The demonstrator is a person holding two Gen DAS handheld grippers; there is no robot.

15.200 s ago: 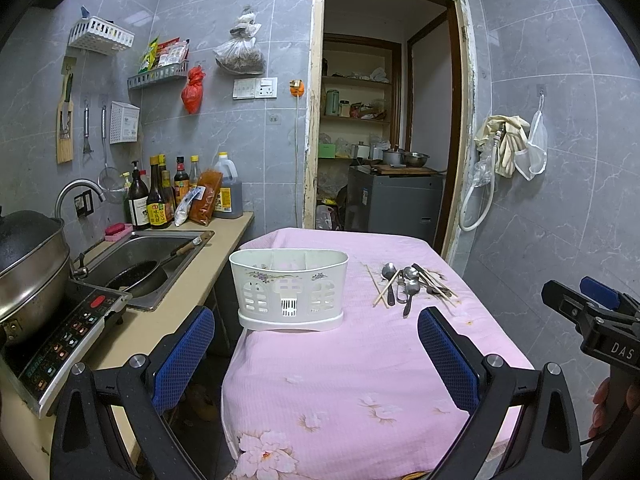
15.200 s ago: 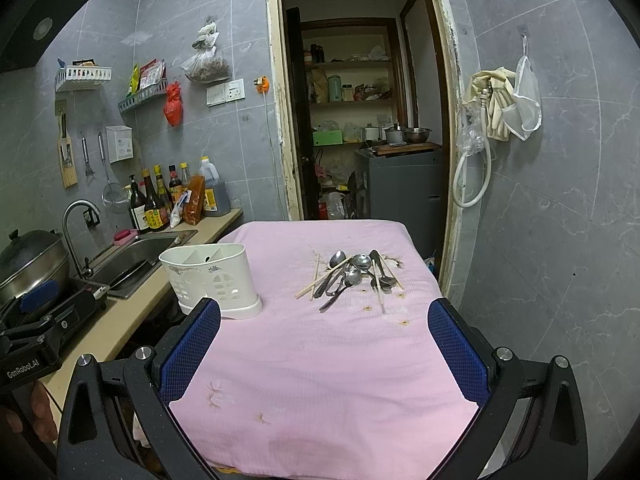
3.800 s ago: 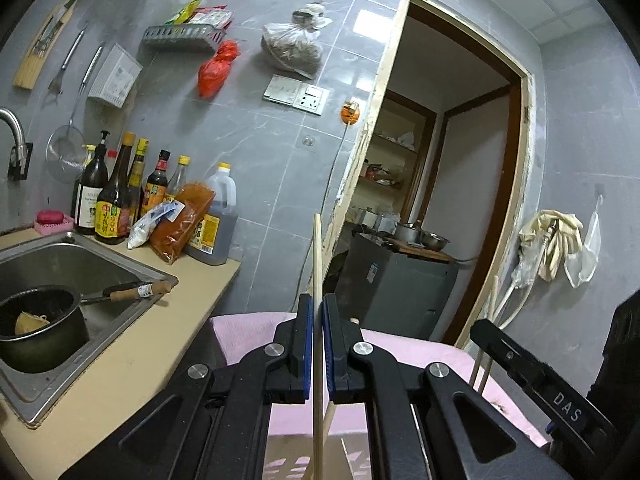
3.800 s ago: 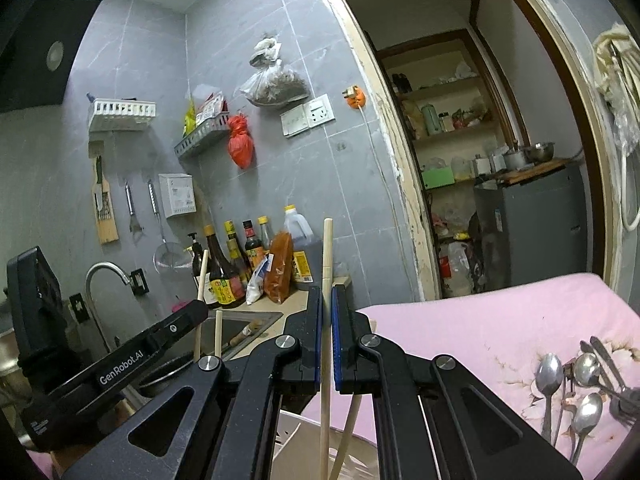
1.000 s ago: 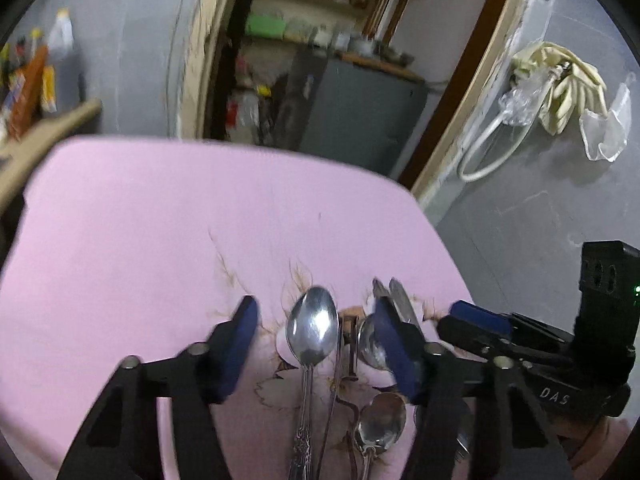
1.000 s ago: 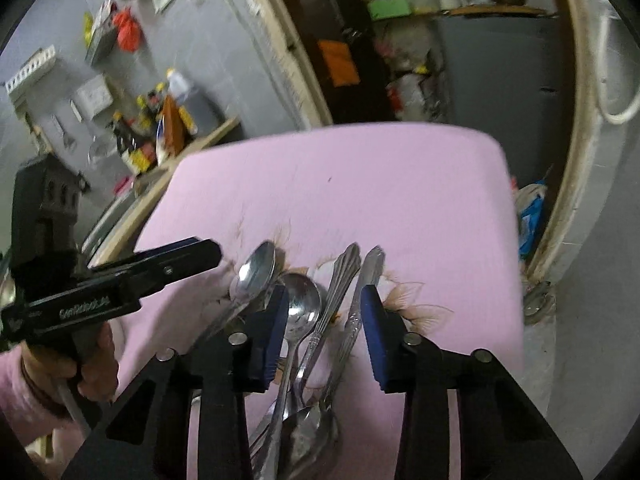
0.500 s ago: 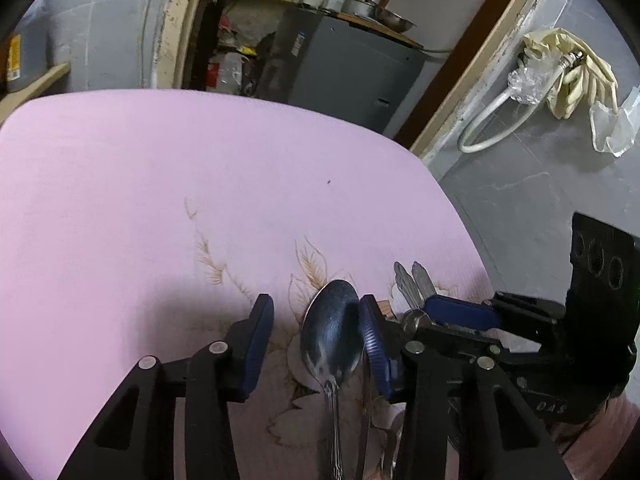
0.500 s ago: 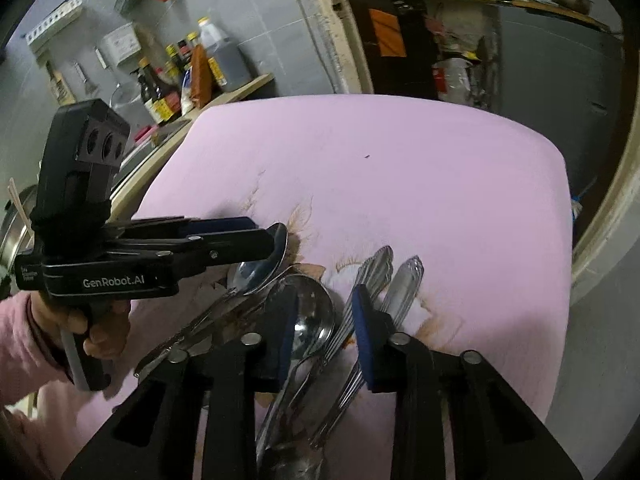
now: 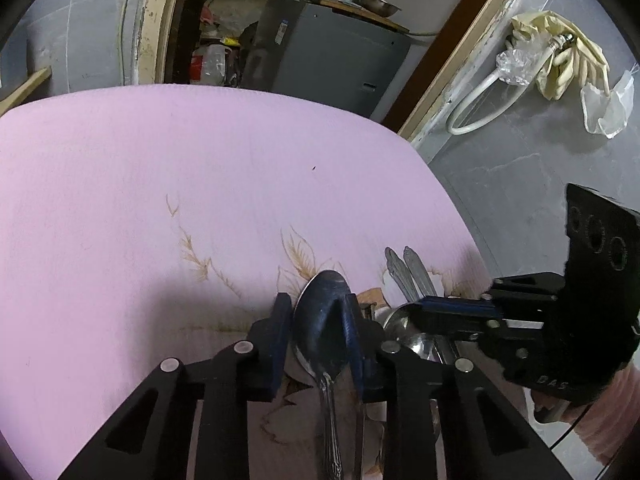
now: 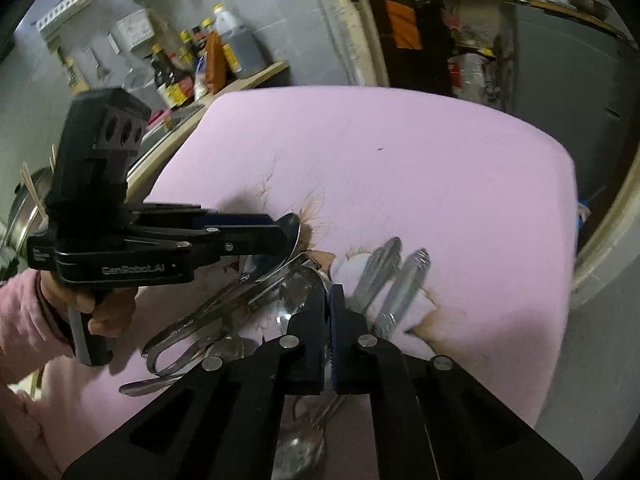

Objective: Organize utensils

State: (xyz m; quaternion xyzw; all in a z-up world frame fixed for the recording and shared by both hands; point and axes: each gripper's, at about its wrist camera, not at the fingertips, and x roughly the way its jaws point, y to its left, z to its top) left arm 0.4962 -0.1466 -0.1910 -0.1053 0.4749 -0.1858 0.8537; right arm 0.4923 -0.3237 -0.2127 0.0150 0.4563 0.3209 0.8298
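Note:
Several metal spoons and other utensils lie in a heap on the pink tablecloth (image 9: 160,180). My left gripper (image 9: 316,308) points down at the heap's left side. Its jaws are closing, and both blue pads touch the sides of one spoon's bowl (image 9: 322,320). In the right wrist view the left gripper (image 10: 286,236) reaches in from the left over that spoon's bowl (image 10: 294,226). My right gripper (image 10: 329,300) is shut on the rim of a second spoon's bowl (image 10: 294,296). The left wrist view shows the right gripper (image 9: 420,314) pinching this second spoon (image 9: 400,316).
Two patterned utensil handles (image 10: 388,276) lie just right of my right gripper. The table's right edge drops off close by. Bottles (image 10: 200,68) stand on a counter at the far left. A grey cabinet (image 9: 332,52) fills the doorway behind, and a hose with gloves (image 9: 552,68) hangs on the right wall.
Both grippers have narrowed their jaws onto spoon bowls. The left gripper came down and closer to the heap. The right gripper tilted a little and closed fully.

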